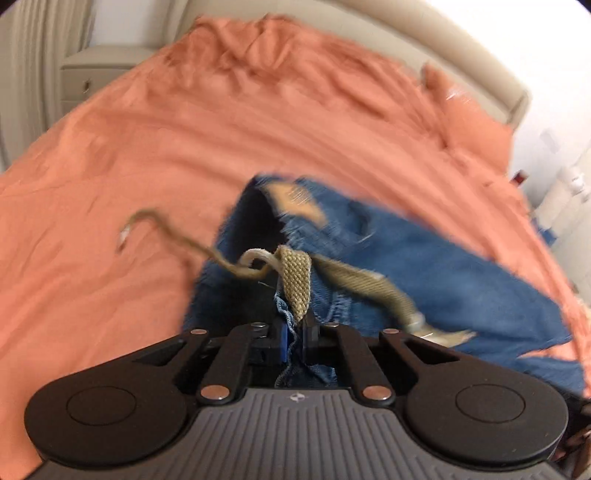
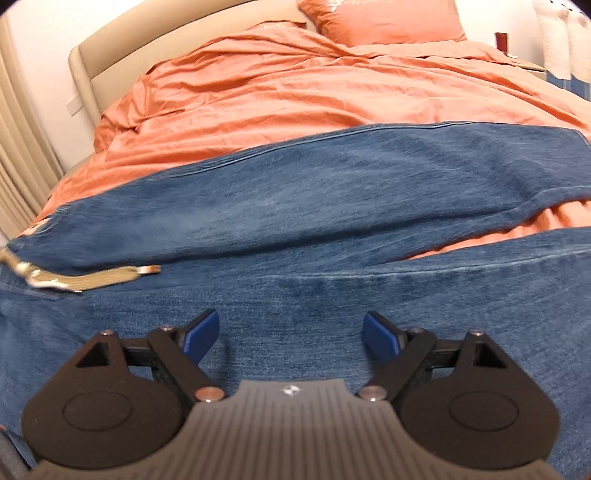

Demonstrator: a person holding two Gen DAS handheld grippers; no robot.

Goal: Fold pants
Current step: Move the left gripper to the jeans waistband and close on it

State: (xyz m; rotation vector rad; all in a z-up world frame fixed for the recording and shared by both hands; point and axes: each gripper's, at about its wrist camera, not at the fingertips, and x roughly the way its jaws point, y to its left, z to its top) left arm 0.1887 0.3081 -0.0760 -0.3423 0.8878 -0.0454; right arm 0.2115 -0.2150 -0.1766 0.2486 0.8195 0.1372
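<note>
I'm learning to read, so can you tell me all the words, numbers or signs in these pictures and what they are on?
No words or numbers can be read.
Small white emblem on the left gripper body: a sign, not letters.
Same emblem on the right gripper body.
Pale stitching on the orange pillow: too blurred to read.
Tan patch on the jeans waistband: blurred, nothing readable.

Bright, even indoor light; heavy fisheye bending.
Blurred by motion around the jeans (image 1: 424, 258) in the left wrist view, sharper beyond them in the right; dark vignette at corners, soft shadows only.
</note>
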